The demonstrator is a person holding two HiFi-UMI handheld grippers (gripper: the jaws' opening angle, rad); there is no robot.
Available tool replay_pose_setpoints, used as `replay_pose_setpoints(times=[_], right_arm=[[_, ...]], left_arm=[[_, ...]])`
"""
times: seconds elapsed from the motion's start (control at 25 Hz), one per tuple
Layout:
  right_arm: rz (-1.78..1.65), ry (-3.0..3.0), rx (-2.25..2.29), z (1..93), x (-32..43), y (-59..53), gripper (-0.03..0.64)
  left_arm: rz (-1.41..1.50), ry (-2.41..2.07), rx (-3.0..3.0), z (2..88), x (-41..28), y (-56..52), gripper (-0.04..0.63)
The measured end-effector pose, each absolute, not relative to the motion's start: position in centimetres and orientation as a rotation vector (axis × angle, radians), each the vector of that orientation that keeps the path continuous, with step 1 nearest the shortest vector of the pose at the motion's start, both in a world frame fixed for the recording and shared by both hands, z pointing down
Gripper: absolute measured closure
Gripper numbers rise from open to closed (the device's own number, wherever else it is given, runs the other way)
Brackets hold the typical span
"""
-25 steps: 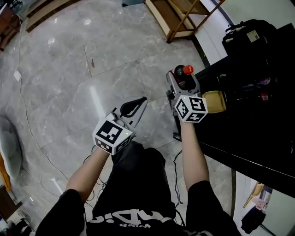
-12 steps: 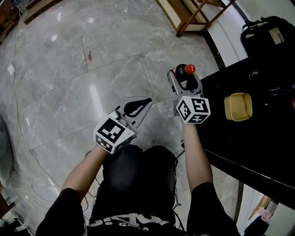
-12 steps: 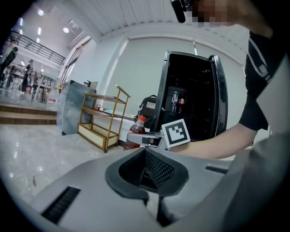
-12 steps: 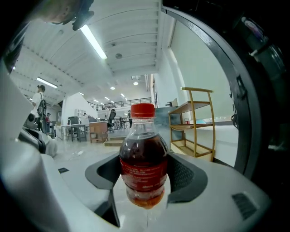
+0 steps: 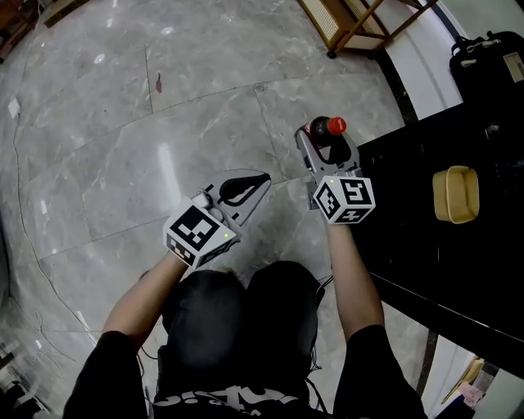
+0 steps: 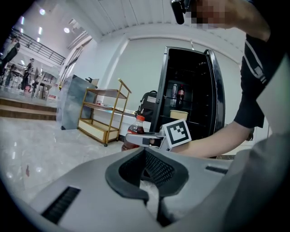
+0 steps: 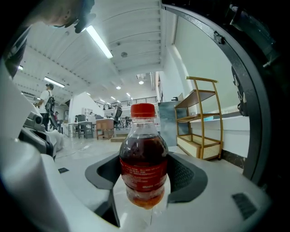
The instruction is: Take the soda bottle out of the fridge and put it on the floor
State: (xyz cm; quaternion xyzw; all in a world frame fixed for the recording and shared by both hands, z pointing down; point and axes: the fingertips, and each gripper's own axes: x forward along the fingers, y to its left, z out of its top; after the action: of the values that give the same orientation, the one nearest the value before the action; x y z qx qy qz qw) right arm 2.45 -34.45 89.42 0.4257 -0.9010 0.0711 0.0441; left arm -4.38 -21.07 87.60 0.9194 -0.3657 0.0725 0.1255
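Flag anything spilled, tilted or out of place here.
Nothing stands out. The soda bottle is upright and capped, clamped in the right hand-held gripper, and the floor shows no spill.

Glossy grey marble floor (image 5: 106, 139) fills most of the head view, crossed by thin tile seams and pale glints of lamps. At the top right a gold-framed shelf rack (image 5: 348, 20) stands beside a white wall (image 6: 136, 68). In the right gripper view, upper centre, a long tube lamp (image 7: 99, 41) runs across the white panelled ceiling (image 7: 136, 27).
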Motion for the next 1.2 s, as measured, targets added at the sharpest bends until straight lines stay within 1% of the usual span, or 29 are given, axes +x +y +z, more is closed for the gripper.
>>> replay_pose_setpoints(times=[0.28, 1.0, 1.2], right_arm=[[0.232, -2.752, 1.249, 94.7, 1.4, -34.0, 0.302], [0.306, -2.704, 1.115, 112.7, -0.7, -30.2, 0.302], [0.297, -2.712, 1.096, 115.5, -1.3, -29.2, 0.302]], left_arm=[[0.179, -1.060, 2.634, 91.1, -4.4, -20.0, 0.589], [0.201, -0.961, 2.597, 102.7, -3.1, -17.0, 0.589], [0.225, -0.932, 2.613, 105.6, -3.3, -15.8, 0.589]])
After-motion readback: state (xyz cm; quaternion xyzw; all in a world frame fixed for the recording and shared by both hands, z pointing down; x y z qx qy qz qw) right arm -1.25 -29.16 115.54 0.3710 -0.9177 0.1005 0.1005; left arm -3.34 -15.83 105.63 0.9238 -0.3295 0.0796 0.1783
